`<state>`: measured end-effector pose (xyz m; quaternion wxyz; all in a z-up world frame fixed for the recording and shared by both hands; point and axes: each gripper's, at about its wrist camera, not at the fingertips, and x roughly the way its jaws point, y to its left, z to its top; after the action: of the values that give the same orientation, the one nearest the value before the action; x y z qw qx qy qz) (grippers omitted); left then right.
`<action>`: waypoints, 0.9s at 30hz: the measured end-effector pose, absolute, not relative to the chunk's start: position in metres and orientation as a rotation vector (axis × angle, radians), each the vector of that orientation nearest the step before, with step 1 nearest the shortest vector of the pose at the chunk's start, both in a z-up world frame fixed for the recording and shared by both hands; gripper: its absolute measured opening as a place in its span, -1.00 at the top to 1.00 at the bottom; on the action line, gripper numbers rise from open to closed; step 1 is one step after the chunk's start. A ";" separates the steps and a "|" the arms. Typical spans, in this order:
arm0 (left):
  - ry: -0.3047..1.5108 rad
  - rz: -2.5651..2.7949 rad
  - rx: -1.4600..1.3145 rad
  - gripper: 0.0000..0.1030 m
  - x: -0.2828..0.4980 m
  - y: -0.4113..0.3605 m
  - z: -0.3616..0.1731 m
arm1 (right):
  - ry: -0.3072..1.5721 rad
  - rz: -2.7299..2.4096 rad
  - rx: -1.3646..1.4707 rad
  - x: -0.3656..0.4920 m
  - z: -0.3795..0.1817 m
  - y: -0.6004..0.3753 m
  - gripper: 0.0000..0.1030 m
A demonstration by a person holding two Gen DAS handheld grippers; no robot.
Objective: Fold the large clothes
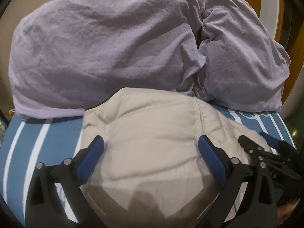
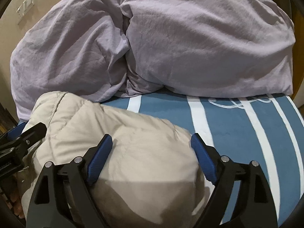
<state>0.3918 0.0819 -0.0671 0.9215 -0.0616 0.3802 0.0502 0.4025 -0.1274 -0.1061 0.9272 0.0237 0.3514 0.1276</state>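
On striped bed (image 2: 237,133) | beige padded jacket (image 2: 133,142) bunched | both tools spread apart

jacket (image 1: 152,133): matt quilted cloth | duvet (image 1: 95,57): soft crinkled cloth | sheet (image 2: 237,133): smooth striped cloth

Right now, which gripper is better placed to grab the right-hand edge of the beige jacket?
Right. The right gripper hangs open astride the beige jacket's edge beside the striped sheet; the left gripper hovers over its middle.
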 end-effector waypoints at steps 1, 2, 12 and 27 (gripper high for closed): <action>0.780 0.107 -0.129 -0.93 0.386 0.083 -0.065 | 0.722 0.259 0.051 0.396 -0.103 -0.132 -0.74; 0.783 0.110 -0.134 -0.93 0.381 0.083 -0.063 | 0.724 0.258 0.051 0.392 -0.102 -0.135 -0.77; 0.792 0.115 -0.173 -0.94 0.300 0.085 -0.041 | 0.762 0.267 0.044 0.320 -0.083 -0.170 -0.97; 0.789 0.079 -0.256 -0.96 0.140 0.066 -0.016 | 0.795 0.360 0.037 0.165 -0.082 -0.190 -0.97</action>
<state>0.1401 0.0662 -0.0157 0.9144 -0.1244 0.3834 0.0386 0.1648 -0.1897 -0.0825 0.9060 0.0180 0.3852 0.1745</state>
